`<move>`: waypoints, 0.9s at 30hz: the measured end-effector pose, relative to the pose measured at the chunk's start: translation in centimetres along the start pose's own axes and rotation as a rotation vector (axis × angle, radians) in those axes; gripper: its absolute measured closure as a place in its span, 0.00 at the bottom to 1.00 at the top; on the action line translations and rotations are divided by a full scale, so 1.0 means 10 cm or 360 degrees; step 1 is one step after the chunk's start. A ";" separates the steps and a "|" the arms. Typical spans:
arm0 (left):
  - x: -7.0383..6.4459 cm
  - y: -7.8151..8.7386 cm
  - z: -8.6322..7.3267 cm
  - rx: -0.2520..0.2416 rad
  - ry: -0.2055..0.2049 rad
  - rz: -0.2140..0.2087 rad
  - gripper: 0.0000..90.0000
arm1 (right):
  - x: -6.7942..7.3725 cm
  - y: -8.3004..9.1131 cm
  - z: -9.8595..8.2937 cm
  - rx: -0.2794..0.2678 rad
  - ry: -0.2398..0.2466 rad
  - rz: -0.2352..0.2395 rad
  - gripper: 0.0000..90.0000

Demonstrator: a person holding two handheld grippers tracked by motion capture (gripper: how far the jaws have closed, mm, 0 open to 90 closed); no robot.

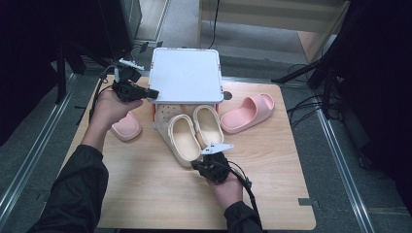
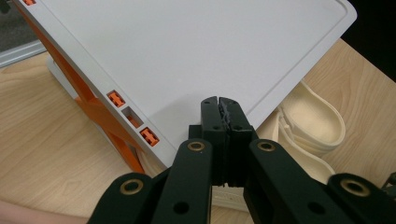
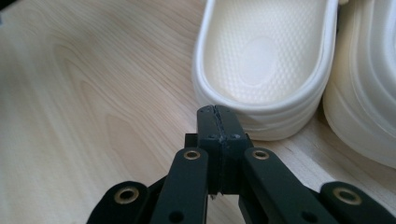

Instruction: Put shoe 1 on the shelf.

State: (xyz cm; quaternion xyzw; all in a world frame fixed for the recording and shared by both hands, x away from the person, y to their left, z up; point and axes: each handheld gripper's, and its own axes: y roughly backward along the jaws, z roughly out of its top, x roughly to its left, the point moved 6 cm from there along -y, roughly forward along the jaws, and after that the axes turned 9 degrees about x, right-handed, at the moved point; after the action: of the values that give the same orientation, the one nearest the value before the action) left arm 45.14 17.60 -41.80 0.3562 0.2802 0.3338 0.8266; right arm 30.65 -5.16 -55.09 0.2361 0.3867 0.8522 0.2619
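Observation:
A white shelf top [image 1: 184,75] on orange legs [image 2: 112,126] stands at the table's back. Two cream clogs [image 1: 183,139] [image 1: 208,125] lie side by side with their toes under it. My left gripper [image 1: 151,92] is shut and empty, with its tips [image 2: 219,105] over the shelf's front left corner. Just behind the left clog's heel [image 3: 261,116], my right gripper [image 3: 217,114] is shut with nothing in it, low over the wood [image 1: 198,165]. One pink slide [image 1: 248,111] lies right of the shelf, another [image 1: 126,127] under my left hand.
The wooden table [image 1: 145,194] has bare room along its front and right side. Dark floor, metal rails and cables surround it. A cable trails from the right gripper toward the front edge.

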 end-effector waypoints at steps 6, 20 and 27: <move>0.00 0.00 0.00 0.0003 0.0004 0.0001 0.99 | 0.01 -0.08 0.04 0.0007 0.0006 0.0003 1.00; 0.00 0.00 0.00 0.0001 0.0016 -0.0001 0.99 | 0.12 -0.22 0.40 -0.0087 0.0008 0.0063 1.00; 0.00 0.00 0.00 0.0002 0.0020 -0.0003 0.99 | 0.08 -0.35 0.60 -0.0072 0.0021 0.0002 1.00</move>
State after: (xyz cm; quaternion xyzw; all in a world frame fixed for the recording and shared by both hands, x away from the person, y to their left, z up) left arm 45.15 17.57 -41.80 0.3545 0.2859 0.3350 0.8249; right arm 34.61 0.48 -54.15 0.2248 0.3688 0.8623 0.2642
